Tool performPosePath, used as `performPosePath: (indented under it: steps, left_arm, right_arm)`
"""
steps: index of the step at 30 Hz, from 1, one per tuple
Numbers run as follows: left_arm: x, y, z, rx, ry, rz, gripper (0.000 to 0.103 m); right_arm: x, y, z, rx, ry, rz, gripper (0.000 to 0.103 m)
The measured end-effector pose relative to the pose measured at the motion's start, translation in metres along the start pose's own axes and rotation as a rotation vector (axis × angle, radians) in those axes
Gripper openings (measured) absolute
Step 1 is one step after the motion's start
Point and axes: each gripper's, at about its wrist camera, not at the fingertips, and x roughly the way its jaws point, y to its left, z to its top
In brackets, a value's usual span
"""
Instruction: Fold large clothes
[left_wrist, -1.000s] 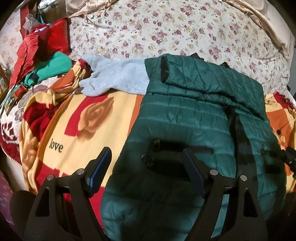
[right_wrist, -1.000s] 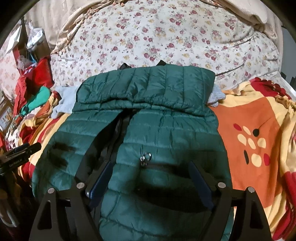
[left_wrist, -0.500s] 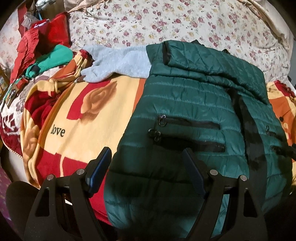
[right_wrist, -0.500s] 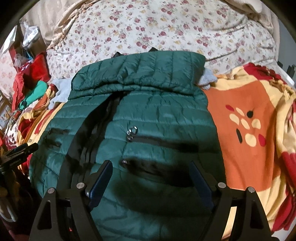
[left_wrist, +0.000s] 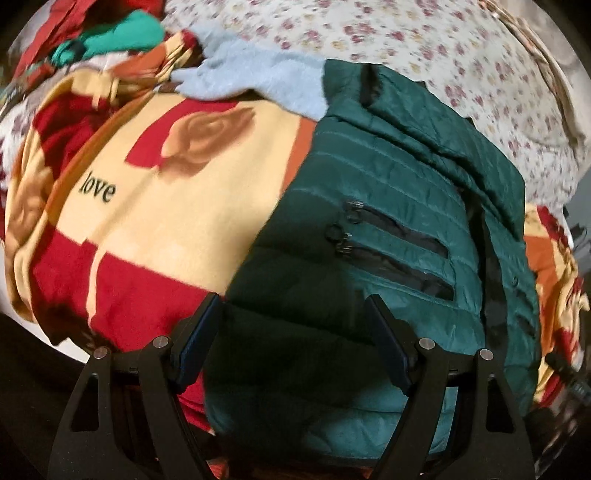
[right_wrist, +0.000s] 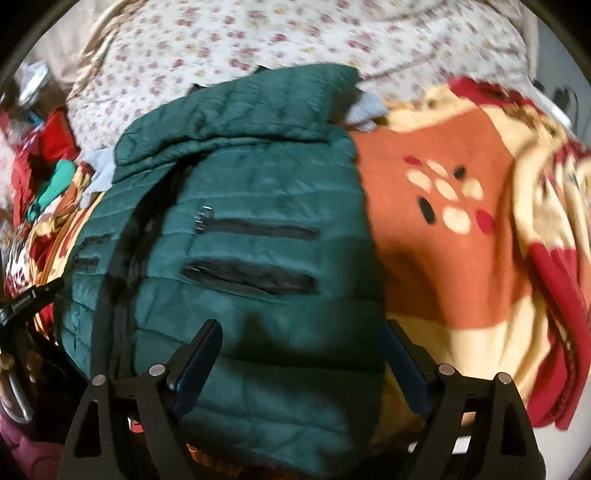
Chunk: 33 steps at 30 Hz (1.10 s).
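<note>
A dark green quilted jacket (left_wrist: 369, 229) lies front up on the bed, its hood folded down at the far end and its black zip pockets (left_wrist: 399, 251) showing. My left gripper (left_wrist: 293, 301) hangs open just above the jacket's near left corner, with the hem below its fingers and nothing pinched. In the right wrist view the same jacket (right_wrist: 240, 258) fills the middle. My right gripper (right_wrist: 301, 326) hovers over the near right corner, its jaws opening. The fabric lies under them, untouched by the pads.
The jacket rests on a red, cream and orange blanket (left_wrist: 155, 221) printed with "love". A pale blue garment (left_wrist: 258, 85) pokes out by the hood. Red and green clothes (left_wrist: 110, 40) are piled at the far left. A floral sheet (right_wrist: 258, 48) covers the far side.
Both grippers drew back toward the jacket's near hem, so the pockets now sit farther up in each view. The left view rolled and tilted; the right one slid toward the jacket's right edge.
</note>
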Motion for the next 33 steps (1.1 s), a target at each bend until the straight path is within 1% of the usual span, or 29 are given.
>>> performPosePath:
  steps: [3, 5, 8, 10, 15, 18, 20, 21, 22, 23, 24, 25, 26, 28, 30, 32, 33]
  left_arm:
    - [0.004, 0.007, -0.001, -0.024, 0.034, -0.015, 0.079]
    - [0.007, 0.012, -0.004, -0.041, 0.055, -0.016, 0.079]
    - [0.013, 0.017, -0.009, -0.06, 0.096, -0.041, 0.079]
    - [0.014, 0.02, -0.013, -0.066, 0.11, -0.058, 0.079]
    - [0.013, 0.019, -0.023, -0.031, 0.122, -0.055, 0.079]
    - [0.013, 0.018, -0.026, 0.002, 0.12, -0.054, 0.079]
    - [0.014, 0.017, -0.026, 0.012, 0.121, -0.061, 0.079]
    - [0.014, 0.016, -0.027, 0.015, 0.122, -0.07, 0.079]
    - [0.014, 0.015, -0.027, 0.02, 0.125, -0.078, 0.079]
    - [0.014, 0.014, -0.026, 0.028, 0.127, -0.081, 0.076]
    - [0.013, 0.014, -0.026, 0.033, 0.127, -0.086, 0.069]
    - [0.012, 0.014, -0.025, 0.038, 0.124, -0.087, 0.053]
    - [0.008, 0.013, -0.024, 0.046, 0.117, -0.089, 0.043]
    - [0.003, 0.013, -0.022, 0.066, 0.108, -0.095, 0.037]
    - [0.004, 0.012, -0.021, 0.083, 0.114, -0.097, 0.037]
    - [0.008, 0.016, -0.022, 0.072, 0.128, -0.101, 0.038]
    - [0.009, 0.016, -0.022, 0.058, 0.131, -0.104, 0.04]
  right_arm:
    - [0.007, -0.019, -0.005, 0.062, 0.054, 0.017, 0.086]
    - [0.014, -0.026, -0.008, 0.086, 0.082, 0.043, 0.086]
    - [0.024, -0.027, -0.013, 0.1, 0.125, 0.077, 0.086]
    - [0.03, -0.022, -0.018, 0.082, 0.156, 0.092, 0.086]
    - [0.033, -0.01, -0.027, 0.026, 0.191, 0.084, 0.087]
    - [0.035, -0.013, -0.03, 0.042, 0.206, 0.106, 0.087]
    - [0.038, -0.015, -0.033, 0.077, 0.224, 0.139, 0.087]
    - [0.039, -0.016, -0.035, 0.097, 0.229, 0.179, 0.086]
    - [0.038, -0.016, -0.037, 0.101, 0.225, 0.21, 0.083]
    - [0.037, -0.014, -0.038, 0.092, 0.216, 0.225, 0.074]
    - [0.034, -0.01, -0.038, 0.063, 0.205, 0.215, 0.07]
    - [0.032, -0.008, -0.038, 0.046, 0.198, 0.211, 0.061]
    - [0.029, -0.006, -0.037, 0.03, 0.188, 0.215, 0.056]
    - [0.021, -0.004, -0.035, 0.006, 0.173, 0.231, 0.053]
    - [0.017, -0.005, -0.032, -0.004, 0.17, 0.244, 0.053]
    - [0.021, -0.006, -0.033, 0.012, 0.184, 0.249, 0.054]
    - [0.026, -0.007, -0.034, 0.023, 0.196, 0.251, 0.058]
